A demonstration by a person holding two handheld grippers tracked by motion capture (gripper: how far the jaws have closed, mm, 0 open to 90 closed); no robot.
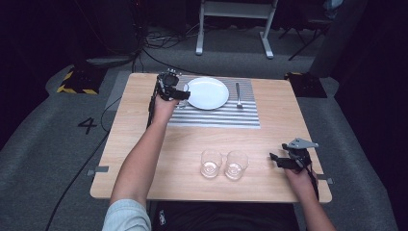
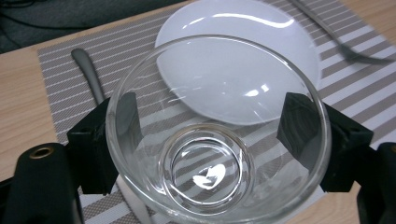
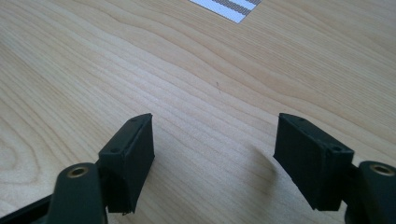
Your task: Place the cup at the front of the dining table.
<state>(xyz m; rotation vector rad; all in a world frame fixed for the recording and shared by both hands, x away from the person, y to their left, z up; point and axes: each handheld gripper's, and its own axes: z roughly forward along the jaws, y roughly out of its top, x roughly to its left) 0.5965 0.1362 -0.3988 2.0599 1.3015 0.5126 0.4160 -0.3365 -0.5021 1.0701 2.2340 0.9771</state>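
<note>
My left gripper (image 1: 179, 93) is shut on a clear drinking glass (image 2: 217, 135), with one jaw pressed on each side of its wall. It hangs tilted over the left part of a grey striped placemat (image 1: 216, 118), just left of a white plate (image 1: 208, 93). In the left gripper view the plate (image 2: 243, 28) lies beyond the glass and a metal utensil handle (image 2: 88, 77) lies on the placemat (image 2: 60, 79). My right gripper (image 1: 274, 158) stands open near the table's front right, and between its jaws (image 3: 215, 126) there is only bare wood.
Two more clear glasses (image 1: 210, 162) (image 1: 236, 164) stand side by side near the front middle of the wooden table (image 1: 144, 139). A fork (image 1: 238, 94) lies on the placemat to the right of the plate. Cables and a table frame lie on the floor beyond.
</note>
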